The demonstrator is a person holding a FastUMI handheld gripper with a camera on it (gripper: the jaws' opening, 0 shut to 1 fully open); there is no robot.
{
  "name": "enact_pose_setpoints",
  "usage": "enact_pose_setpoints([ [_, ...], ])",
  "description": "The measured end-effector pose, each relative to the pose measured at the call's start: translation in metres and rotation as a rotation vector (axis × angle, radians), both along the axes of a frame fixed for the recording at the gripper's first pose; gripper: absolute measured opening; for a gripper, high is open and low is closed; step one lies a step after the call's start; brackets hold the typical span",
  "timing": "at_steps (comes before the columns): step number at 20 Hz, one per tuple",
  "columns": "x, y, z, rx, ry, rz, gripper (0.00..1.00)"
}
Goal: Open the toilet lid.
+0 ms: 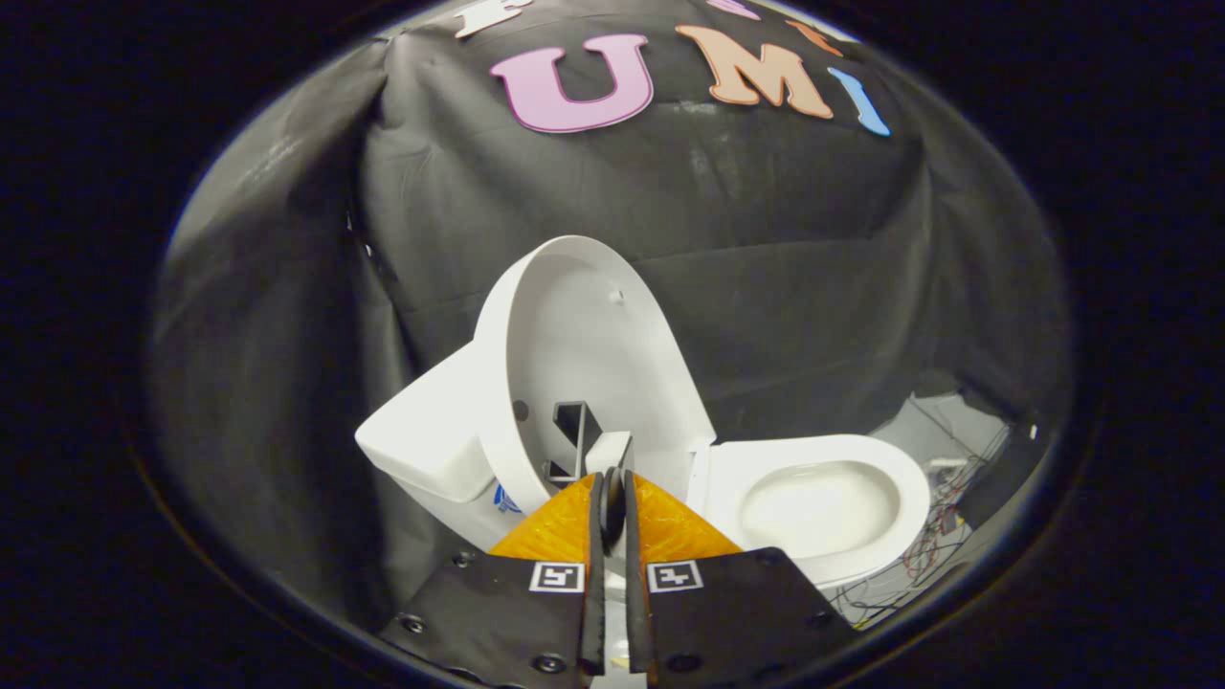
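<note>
Gripper (613,478) clenched on small grey handle (595,442) inside raised toilet lid (584,335), tank (431,431) left, open bowl (823,502) right.

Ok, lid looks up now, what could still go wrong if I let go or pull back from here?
The lid stands raised over the tank, and the gripper has its fingers nearly closed at a small bracket on the lid's underside. If the lid isn't past balance, releasing may let it drop onto the seat. Pulling back while clamped could drag it down. Loose wires lie beside the bowl.
</note>
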State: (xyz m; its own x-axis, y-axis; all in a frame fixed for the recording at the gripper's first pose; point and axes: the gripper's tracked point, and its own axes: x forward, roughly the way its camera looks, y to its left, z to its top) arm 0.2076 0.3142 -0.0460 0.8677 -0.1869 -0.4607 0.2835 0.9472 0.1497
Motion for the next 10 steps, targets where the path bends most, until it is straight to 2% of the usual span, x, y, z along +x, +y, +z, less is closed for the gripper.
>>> enact_pose_setpoints([
  [4, -0.001, 0.009, -0.002, -0.110, 0.163, -0.071, 0.10],
  [7, -0.008, 0.013, 0.005, -0.234, 0.352, -0.035, 0.08],
  [8, -0.005, 0.018, 0.007, -0.242, 0.380, -0.016, 0.05],
  [10, 0.000, 0.023, 0.013, -0.161, 0.353, -0.032, 0.03],
])
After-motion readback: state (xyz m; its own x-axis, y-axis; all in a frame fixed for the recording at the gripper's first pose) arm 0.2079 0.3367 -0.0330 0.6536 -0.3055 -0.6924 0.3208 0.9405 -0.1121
